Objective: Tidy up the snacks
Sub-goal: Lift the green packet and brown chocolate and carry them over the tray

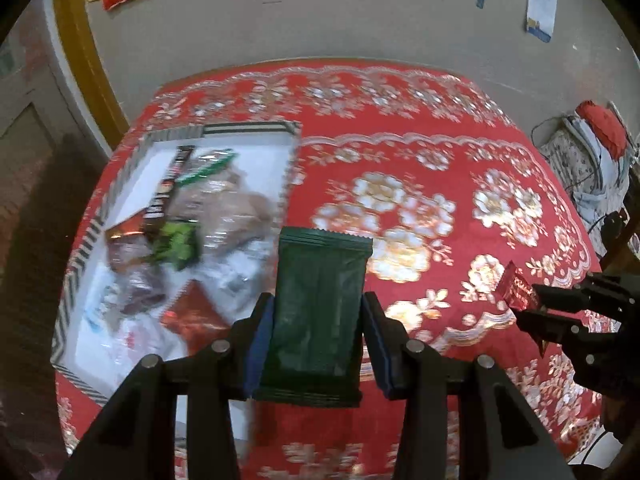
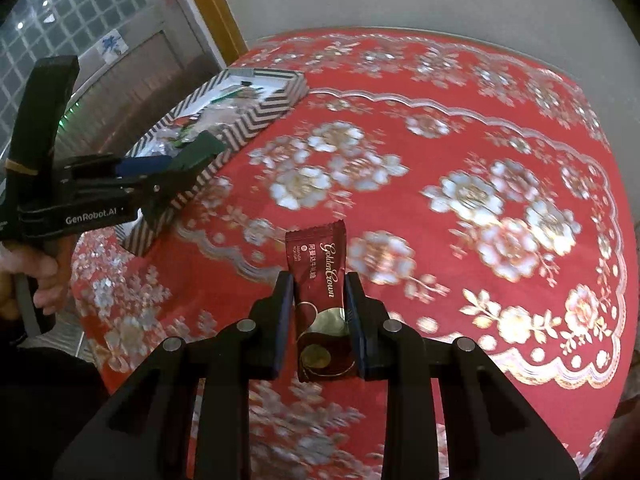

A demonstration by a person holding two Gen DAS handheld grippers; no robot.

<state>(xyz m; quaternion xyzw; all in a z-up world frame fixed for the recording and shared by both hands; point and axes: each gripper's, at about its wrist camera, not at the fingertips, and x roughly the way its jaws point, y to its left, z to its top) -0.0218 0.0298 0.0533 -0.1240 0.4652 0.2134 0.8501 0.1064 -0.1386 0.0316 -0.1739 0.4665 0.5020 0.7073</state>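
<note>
Snacks were mid-transfer toward the box (image 1: 120, 176), a shallow white tray with a chevron-striped rim that sat at the left side of the worktop (image 1: 440, 160) and already held a jumble of wrapped packets. The left gripper (image 1: 318, 312) was clamped on a dark green packet (image 1: 320, 300), pinched by its long edges and carried above the red floral cloth just beside the box's near right corner. The right gripper (image 2: 319, 308) was closed tight on a small maroon candy bar (image 2: 320, 280), held upright over bare cloth, well apart from the box. Judging by this, the carrying step was in hand and both items were not yet delivered. The next move would likely call for bringing the green packet over the box's interior and letting go, then swinging the candy leftward past the striped wall without the two grippers colliding.
</note>
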